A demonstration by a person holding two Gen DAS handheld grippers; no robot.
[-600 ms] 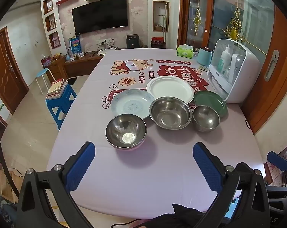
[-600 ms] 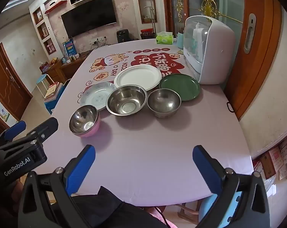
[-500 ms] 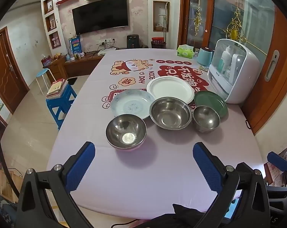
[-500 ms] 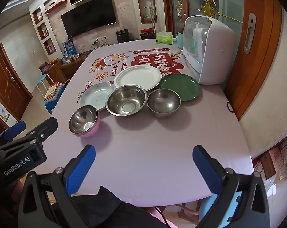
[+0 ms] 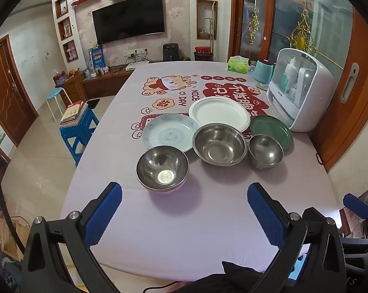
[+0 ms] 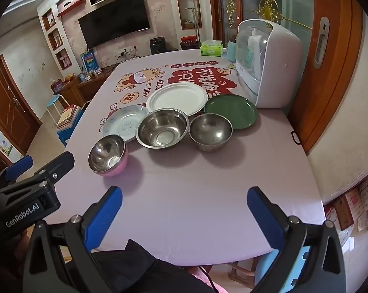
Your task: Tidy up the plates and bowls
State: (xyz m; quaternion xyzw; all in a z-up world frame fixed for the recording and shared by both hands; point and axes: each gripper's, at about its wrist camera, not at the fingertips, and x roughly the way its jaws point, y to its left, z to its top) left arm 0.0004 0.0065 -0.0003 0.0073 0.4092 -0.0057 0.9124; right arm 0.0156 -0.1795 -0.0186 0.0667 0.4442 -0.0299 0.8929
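Nothing has moved since the earlier frames: both tongs hang where they were, and the dishes lie as before. The left tongs (image 5: pixel 184 210) are released, blue pads spread wide over bare cloth, grasping nothing. The right tongs (image 6: pixel 184 213) are likewise spread wide and empty, above the near part of the counter (image 6: pixel 196 195).

The dishes sit in a cluster mid-counter. In front stand three steel bowls: the pink-sided bowl (image 6: pixel 107 155) on the left, the large bowl (image 6: pixel 162 128) in the middle, the small bowl (image 6: pixel 210 131) on the right. Behind them lie the patterned plate (image 6: pixel 123 122), the white plate (image 6: pixel 176 98) and the green plate (image 6: pixel 230 111). The large bowl overlaps the white plate's near edge; whether they touch is unclear.

Only the right view shows the pink outside of the left bowl and the left tongs' black body at its left edge. The left view shows a blue stool (image 5: pixel 77 128) stacked with books beside the counter more plainly, and a blue tip of the right tongs at its right edge.
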